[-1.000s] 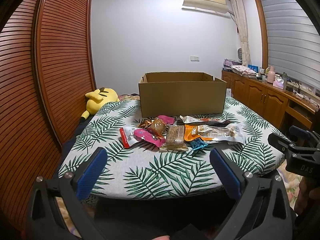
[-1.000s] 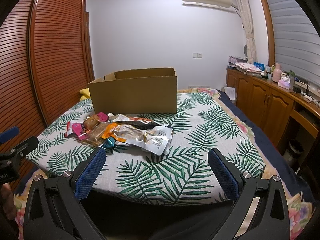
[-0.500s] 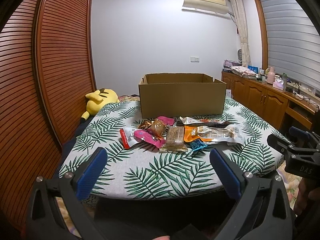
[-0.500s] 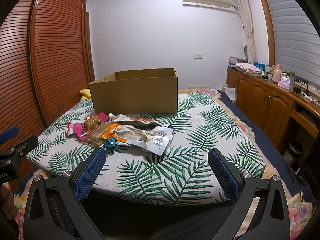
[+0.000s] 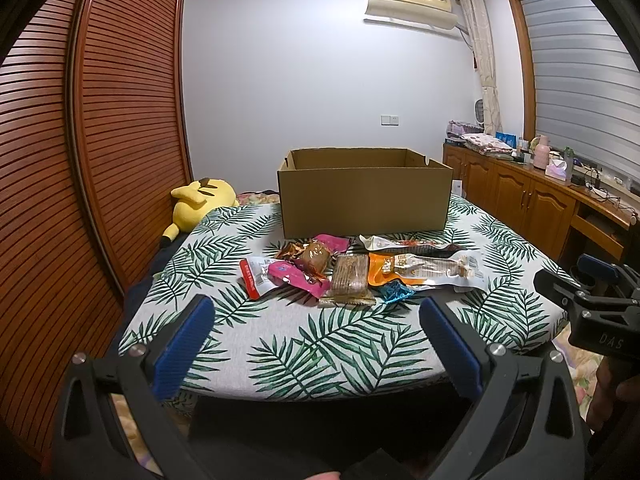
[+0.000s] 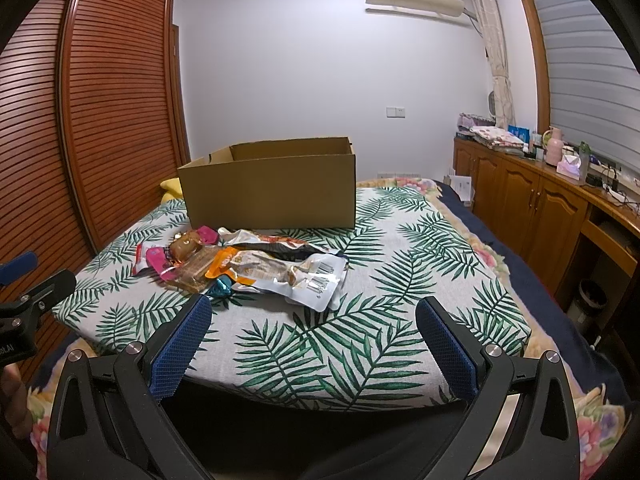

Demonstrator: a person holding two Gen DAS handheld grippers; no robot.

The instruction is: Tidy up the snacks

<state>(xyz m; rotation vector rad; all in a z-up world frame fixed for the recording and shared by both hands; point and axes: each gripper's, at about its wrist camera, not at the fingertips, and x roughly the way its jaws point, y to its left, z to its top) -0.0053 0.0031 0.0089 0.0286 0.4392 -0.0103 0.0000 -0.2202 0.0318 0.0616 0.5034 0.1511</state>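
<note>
A pile of snack packets [image 5: 352, 270] lies on the leaf-print table [image 5: 320, 344], just in front of an open cardboard box [image 5: 364, 200]. The pile holds a pink packet [image 5: 292, 276], a brown biscuit pack [image 5: 350, 280], an orange-and-silver pack [image 5: 424, 270] and a small blue candy [image 5: 394, 292]. My left gripper [image 5: 316, 332] is open and empty, short of the table's near edge. My right gripper [image 6: 314, 334] is open and empty, over the near edge. The pile [image 6: 248, 264] and the box [image 6: 272, 188] also show in the right wrist view.
A yellow plush toy [image 5: 198, 204] lies left of the box. A slatted wooden wardrobe [image 5: 80, 160] stands on the left. Wooden cabinets [image 6: 540, 208] with clutter run along the right wall. The right gripper's body [image 5: 592, 308] shows at the right edge of the left wrist view.
Both grippers have crept slightly toward the table. Both stay open. The snacks and the box have not moved.
</note>
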